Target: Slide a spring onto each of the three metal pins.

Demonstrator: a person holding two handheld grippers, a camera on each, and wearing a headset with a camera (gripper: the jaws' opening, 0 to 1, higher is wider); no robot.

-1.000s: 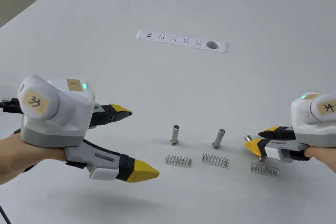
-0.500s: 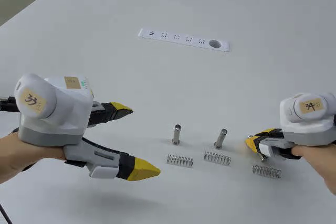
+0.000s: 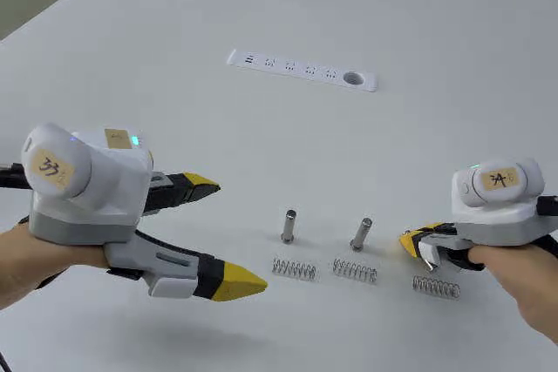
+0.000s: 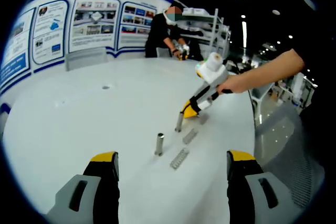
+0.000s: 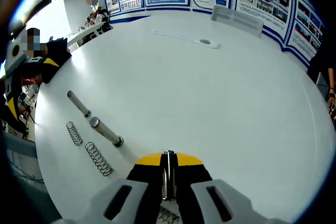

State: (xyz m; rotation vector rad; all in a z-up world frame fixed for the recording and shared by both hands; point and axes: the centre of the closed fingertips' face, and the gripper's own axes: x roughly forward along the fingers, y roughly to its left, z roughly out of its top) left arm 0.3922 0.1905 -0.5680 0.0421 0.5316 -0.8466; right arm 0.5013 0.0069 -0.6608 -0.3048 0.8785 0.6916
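Two metal pins stand upright on the white table (image 3: 261, 145), the left pin (image 3: 289, 226) and the middle pin (image 3: 361, 233). Three springs lie in front of them: left spring (image 3: 294, 268), middle spring (image 3: 355, 271), right spring (image 3: 435, 287). My right gripper (image 3: 411, 242) hangs just above the right spring, shut on the third pin (image 5: 168, 174), which runs lengthwise between its yellow tips. My left gripper (image 3: 225, 233) hovers wide open to the left of the pins with nothing between its fingers. In the left gripper view the left pin (image 4: 159, 144) and left spring (image 4: 179, 158) lie straight ahead.
A white power strip (image 3: 301, 70) lies flat at the far middle of the table. Posters and shelving line the room behind, and a person stands at a far bench (image 4: 165, 30). Bare tabletop surrounds the pins and springs.
My right gripper has shifted slightly left and rolled, with the third pin still between its tips. The left gripper has stayed open in place.
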